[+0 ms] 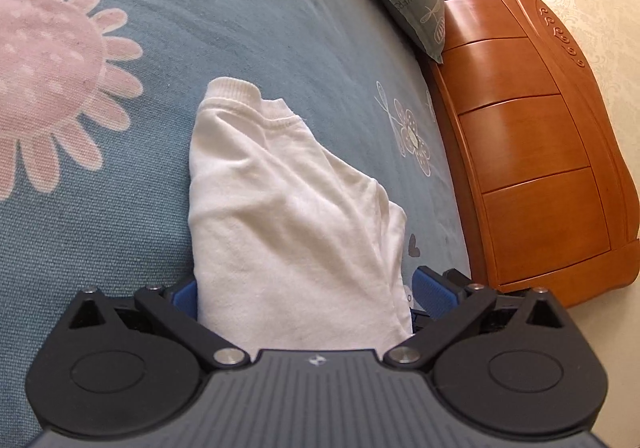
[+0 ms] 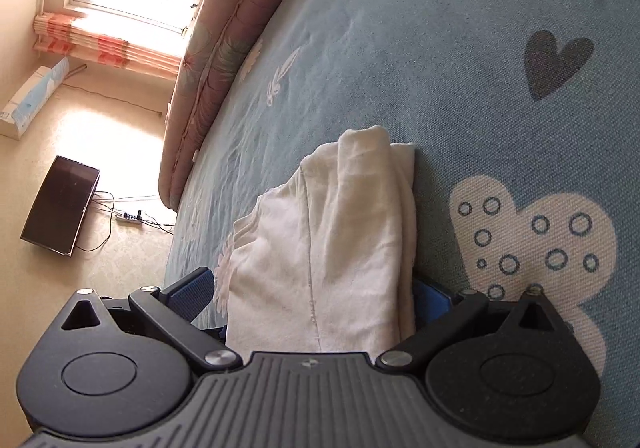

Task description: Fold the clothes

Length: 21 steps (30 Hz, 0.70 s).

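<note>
A white garment (image 1: 280, 200), folded into a long narrow strip, lies on the blue patterned bedspread (image 1: 120, 232). Its ribbed collar or cuff end points away from me in the left wrist view. My left gripper (image 1: 308, 292) is wide open, with the near end of the garment between its blue pads (image 1: 432, 292). In the right wrist view the same white garment (image 2: 328, 240) runs between the spread fingers of my right gripper (image 2: 316, 296), which is also open. The cloth covers most of each inner pad.
A wooden headboard (image 1: 528, 136) stands to the right in the left wrist view, with a grey pillow (image 1: 412, 4) against it. In the right wrist view a quilt (image 2: 224, 32) lies along the bed edge; the floor holds a dark box (image 2: 60, 204) and a power strip (image 2: 128, 217).
</note>
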Motion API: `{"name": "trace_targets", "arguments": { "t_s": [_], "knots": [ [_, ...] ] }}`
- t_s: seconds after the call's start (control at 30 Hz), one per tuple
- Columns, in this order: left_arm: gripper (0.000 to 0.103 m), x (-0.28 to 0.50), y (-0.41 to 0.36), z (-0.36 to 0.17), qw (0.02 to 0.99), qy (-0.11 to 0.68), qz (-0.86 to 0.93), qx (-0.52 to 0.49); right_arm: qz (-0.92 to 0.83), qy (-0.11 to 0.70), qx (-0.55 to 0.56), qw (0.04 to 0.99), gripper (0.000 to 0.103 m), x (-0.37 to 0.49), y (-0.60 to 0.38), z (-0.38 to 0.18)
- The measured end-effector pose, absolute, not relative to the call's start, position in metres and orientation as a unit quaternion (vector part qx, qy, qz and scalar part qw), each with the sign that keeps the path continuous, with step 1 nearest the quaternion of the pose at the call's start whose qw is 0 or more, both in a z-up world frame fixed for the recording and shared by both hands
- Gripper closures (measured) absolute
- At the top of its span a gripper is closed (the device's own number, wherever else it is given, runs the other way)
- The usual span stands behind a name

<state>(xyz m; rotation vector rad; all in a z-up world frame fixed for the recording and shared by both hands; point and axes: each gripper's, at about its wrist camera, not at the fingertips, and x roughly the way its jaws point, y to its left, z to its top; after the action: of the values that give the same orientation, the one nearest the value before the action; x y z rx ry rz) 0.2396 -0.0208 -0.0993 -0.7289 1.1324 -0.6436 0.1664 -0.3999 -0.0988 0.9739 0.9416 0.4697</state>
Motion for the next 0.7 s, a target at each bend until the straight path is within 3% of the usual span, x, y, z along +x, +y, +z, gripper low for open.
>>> {"name": "trace_targets", "arguments": {
  "t_s": [0.3, 0.7],
  "knots": [
    [0.001, 0.201, -0.003, -0.105, 0.72, 0.521, -0.304, -0.344, 0.233, 0.441, 0.437, 0.748, 0.0, 0.139, -0.392, -0.098],
    [0.001, 0.243, -0.028, -0.104, 0.714, 0.524, -0.321, -0.336, 0.239, 0.445, 0.427, 0.75, 0.0, 0.181, -0.378, -0.098]
  ]
}}
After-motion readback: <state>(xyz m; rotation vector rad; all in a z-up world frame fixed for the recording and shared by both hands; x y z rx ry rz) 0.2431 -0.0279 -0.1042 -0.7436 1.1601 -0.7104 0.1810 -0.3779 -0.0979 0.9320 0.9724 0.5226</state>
